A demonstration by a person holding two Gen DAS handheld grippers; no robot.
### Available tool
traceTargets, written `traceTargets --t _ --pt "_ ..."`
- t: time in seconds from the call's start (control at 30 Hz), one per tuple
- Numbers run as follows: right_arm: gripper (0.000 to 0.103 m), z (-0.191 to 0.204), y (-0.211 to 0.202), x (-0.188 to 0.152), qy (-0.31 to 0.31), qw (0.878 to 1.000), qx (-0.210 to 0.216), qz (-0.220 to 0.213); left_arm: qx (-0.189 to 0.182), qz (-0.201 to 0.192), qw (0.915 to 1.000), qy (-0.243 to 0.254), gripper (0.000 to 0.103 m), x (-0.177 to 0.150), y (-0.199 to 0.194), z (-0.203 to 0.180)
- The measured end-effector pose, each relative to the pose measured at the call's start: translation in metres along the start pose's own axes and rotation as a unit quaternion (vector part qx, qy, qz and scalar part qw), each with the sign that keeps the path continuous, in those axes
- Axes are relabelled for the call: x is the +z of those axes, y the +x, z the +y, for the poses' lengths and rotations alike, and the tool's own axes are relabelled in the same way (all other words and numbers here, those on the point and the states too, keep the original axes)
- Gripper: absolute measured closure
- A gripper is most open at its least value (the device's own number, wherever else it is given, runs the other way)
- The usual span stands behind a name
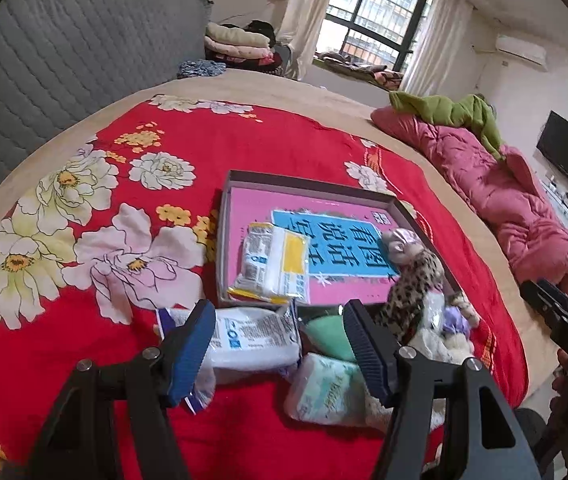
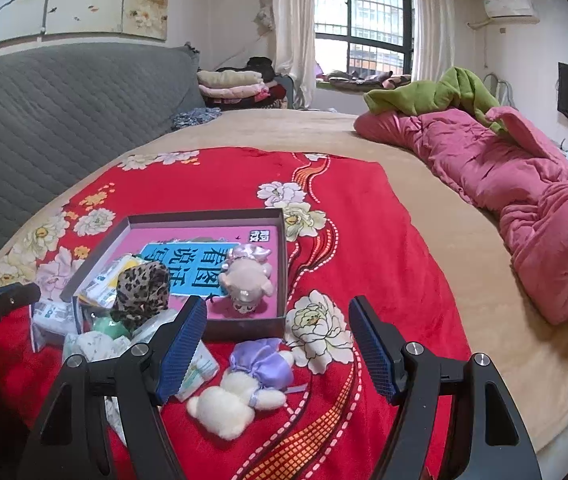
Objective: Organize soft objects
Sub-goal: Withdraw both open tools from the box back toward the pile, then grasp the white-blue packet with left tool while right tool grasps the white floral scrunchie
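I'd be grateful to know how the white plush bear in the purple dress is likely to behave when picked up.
The plush bear looks stuffed and fluffy, so probably light and squashy under the fingers. Its limbs and satin dress would likely flop. Lying flat on the red bedspread, it seems unlikely to roll.

Home bedroom: bed (image 2: 404, 168), curtained window (image 2: 360, 16)

Your left gripper (image 1: 279, 350) carries black angular arms, each with a round silver screw, ending in blue ribbed pads (image 1: 191, 354); your right gripper (image 2: 277, 350) matches it; at the right-wrist view's left edge, white lettering marks a black housing.
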State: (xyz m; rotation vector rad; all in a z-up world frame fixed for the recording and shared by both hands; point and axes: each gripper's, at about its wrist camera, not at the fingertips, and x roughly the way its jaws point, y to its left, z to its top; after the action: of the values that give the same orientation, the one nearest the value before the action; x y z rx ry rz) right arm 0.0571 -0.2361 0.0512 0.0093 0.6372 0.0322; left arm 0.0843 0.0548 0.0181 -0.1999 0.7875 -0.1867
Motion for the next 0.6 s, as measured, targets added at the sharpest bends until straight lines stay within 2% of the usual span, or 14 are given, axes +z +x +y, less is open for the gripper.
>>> traceTargets --t 0.6 --pt "0.029 0.032 -0.015 -0.024 -0.035 0.998 0.047 0.002 0.021 0.029 0.9993 0.013 0.037 -0.024 -0.009 0.001"
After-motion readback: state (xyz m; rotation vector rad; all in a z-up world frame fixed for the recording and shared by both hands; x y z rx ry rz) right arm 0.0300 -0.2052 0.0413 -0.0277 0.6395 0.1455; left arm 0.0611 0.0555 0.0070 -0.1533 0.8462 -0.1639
